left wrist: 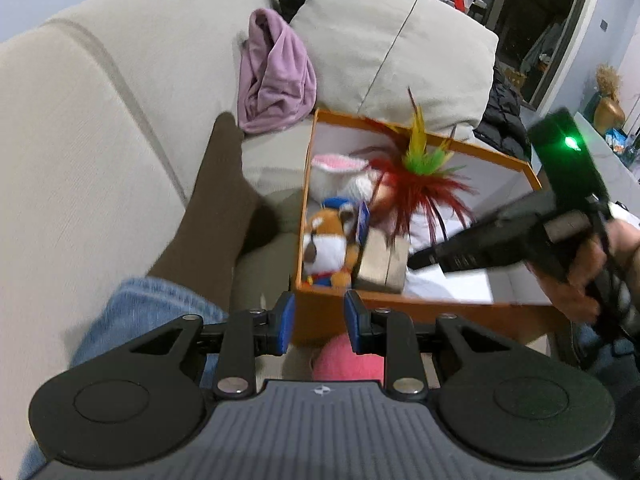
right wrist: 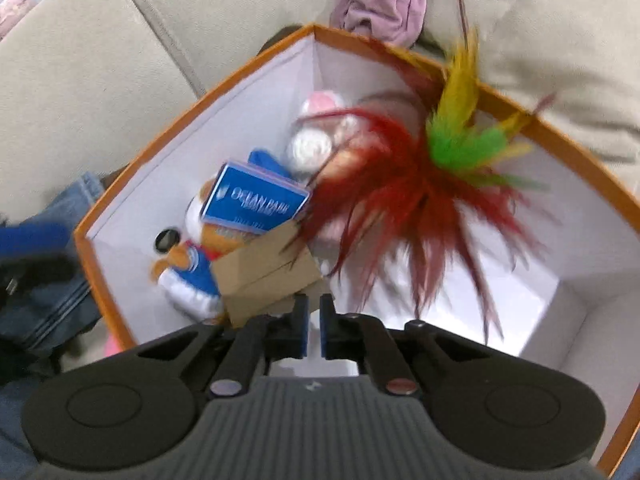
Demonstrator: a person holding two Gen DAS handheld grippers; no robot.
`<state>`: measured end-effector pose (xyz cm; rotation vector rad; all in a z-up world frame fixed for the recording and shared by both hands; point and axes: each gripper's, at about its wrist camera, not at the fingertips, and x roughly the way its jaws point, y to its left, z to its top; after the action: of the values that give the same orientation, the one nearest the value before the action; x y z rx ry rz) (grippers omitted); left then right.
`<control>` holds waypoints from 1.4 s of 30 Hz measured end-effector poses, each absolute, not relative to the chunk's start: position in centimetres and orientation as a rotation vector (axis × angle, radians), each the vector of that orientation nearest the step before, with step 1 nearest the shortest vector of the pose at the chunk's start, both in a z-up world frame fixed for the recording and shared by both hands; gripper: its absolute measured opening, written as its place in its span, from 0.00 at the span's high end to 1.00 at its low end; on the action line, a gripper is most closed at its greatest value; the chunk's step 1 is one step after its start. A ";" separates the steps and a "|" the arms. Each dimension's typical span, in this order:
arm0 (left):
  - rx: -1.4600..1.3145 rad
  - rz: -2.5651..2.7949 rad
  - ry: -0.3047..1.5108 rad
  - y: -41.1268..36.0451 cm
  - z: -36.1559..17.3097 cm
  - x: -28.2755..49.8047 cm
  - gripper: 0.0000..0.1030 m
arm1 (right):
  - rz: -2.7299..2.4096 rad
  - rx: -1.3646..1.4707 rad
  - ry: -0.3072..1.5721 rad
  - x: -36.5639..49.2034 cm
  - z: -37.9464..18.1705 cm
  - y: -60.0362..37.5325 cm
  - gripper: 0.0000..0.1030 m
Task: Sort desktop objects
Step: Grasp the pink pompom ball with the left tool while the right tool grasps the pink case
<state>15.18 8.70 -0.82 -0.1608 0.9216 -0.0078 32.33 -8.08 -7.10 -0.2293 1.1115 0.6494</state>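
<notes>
Sofa-top orange box (right wrist: 100,280): blurred feathers (right wrist: 420,200) hide toys; right tool (right wrist: 314,316) nearly closed, left tool (left wrist: 319,322) spread.

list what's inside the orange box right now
Inside the orange box: a fox plush, a blue card on it, a cardboard piece, a white bunny plush and a feather toy. The feathers hide whatever lies beneath them.
</notes>
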 end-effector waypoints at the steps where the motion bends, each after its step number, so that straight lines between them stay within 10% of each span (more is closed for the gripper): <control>1: -0.166 -0.011 0.928 8.7 -1.0 14.8 0.70 | 0.647 -0.236 1.118 32.4 -7.3 -7.9 0.95; 8: -0.213 -0.052 0.975 8.3 -2.5 12.3 0.70 | 0.597 -0.245 1.055 30.3 -6.1 -9.3 0.92; 15: -0.189 -0.063 0.955 7.0 -3.0 10.6 0.50 | 0.549 -0.139 0.869 23.1 -1.0 -13.9 0.89; 18: -0.194 -0.064 0.935 6.7 -3.0 10.1 0.49 | 0.505 -0.043 0.862 20.0 -0.5 -16.3 0.71; 28: -0.207 -0.046 0.896 5.7 -4.2 10.2 0.31 | 0.316 0.313 1.030 16.1 -7.9 -23.9 0.48; 42: -0.162 0.002 0.976 4.7 -8.5 14.4 0.27 | 0.414 0.629 1.168 19.1 -14.0 -25.3 0.44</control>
<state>14.44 4.70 -8.47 -0.1623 0.9757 0.0018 19.06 -25.27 -13.97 0.6288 1.1681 0.4135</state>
